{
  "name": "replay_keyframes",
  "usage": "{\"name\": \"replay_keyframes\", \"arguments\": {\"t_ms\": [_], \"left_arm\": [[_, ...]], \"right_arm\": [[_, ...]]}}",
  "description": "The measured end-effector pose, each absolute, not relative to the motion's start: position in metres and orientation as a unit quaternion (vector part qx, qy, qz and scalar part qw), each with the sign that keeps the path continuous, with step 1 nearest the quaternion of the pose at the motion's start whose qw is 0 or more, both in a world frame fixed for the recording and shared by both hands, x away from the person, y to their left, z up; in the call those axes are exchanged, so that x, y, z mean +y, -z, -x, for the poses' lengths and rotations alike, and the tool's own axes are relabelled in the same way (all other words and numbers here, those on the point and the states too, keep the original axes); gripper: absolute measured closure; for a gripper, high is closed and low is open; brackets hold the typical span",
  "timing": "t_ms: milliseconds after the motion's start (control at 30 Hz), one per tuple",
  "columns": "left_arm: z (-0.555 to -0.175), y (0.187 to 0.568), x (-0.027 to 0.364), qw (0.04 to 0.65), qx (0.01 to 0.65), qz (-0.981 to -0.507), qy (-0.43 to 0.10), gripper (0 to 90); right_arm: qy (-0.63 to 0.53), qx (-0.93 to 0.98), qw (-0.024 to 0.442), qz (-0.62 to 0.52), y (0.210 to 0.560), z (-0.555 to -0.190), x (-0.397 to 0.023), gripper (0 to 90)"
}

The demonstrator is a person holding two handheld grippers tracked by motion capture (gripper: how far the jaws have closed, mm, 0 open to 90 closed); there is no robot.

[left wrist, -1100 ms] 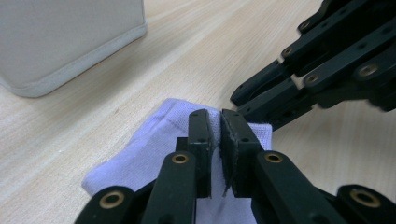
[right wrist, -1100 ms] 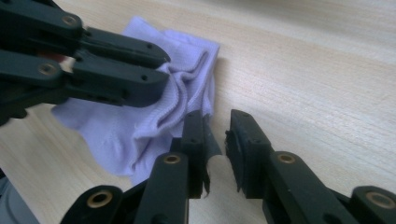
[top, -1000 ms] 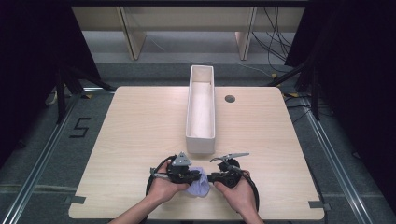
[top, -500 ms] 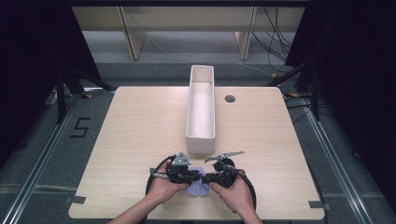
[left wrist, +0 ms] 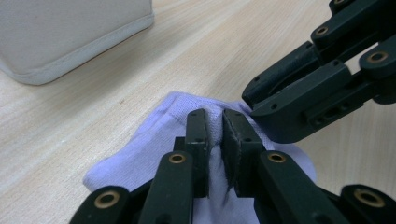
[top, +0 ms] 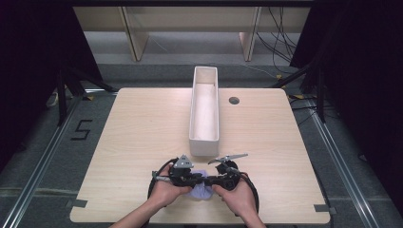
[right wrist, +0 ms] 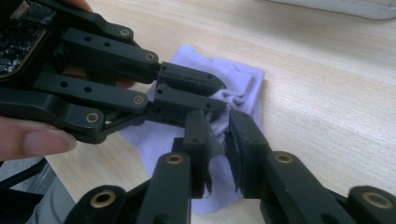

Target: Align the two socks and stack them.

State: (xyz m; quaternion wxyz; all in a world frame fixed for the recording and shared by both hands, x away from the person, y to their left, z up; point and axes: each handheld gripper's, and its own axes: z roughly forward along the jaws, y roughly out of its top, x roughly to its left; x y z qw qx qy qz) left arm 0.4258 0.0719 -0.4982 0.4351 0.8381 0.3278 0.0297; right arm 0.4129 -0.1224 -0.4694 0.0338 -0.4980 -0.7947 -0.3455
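Since a second ago we have drawn both grippers closer; left gripper (left wrist: 215,135) and right gripper (right wrist: 215,140) each pinch the lilac cloth (top: 200,191) between them, its folding unfinished, short of the white bin (top: 205,110).

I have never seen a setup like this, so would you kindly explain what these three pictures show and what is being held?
A person holds a hand-operated claw in each hand at a wooden table. The high view looks down from above; the other two pictures come from cameras riding on each claw. The left claw and right claw meet over a small lilac cloth, each with jaws closed on a fold of it. The cloth lies near the table's front edge. Behind it stands a long white open box, empty as far as the high view shows.
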Motion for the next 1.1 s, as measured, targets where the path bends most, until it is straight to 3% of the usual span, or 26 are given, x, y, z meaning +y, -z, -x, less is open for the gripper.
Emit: {"name": "replay_keyframes", "arguments": {"t_ms": [300, 700, 933, 1100], "left_arm": [[-0.426, 0.499, 0.072, 0.436, 0.329, -0.838, -0.028, 80.3], [-0.426, 0.499, 0.071, 0.428, 0.313, -0.847, -0.036, 78.5], [-0.419, 0.479, 0.08, 0.448, 0.316, -0.833, -0.068, 61.6], [-0.411, 0.473, 0.103, 0.435, 0.375, -0.816, -0.057, 54.8]], "right_arm": [[0.344, -0.793, 0.034, 0.501, 0.472, -0.412, -0.122, 87.2], [0.331, -0.801, 0.003, 0.499, 0.468, -0.411, -0.121, 88.5], [0.321, -0.799, 0.006, 0.509, 0.48, -0.414, -0.123, 88.5], [0.318, -0.802, 0.002, 0.505, 0.48, -0.414, -0.125, 88.4]]}}
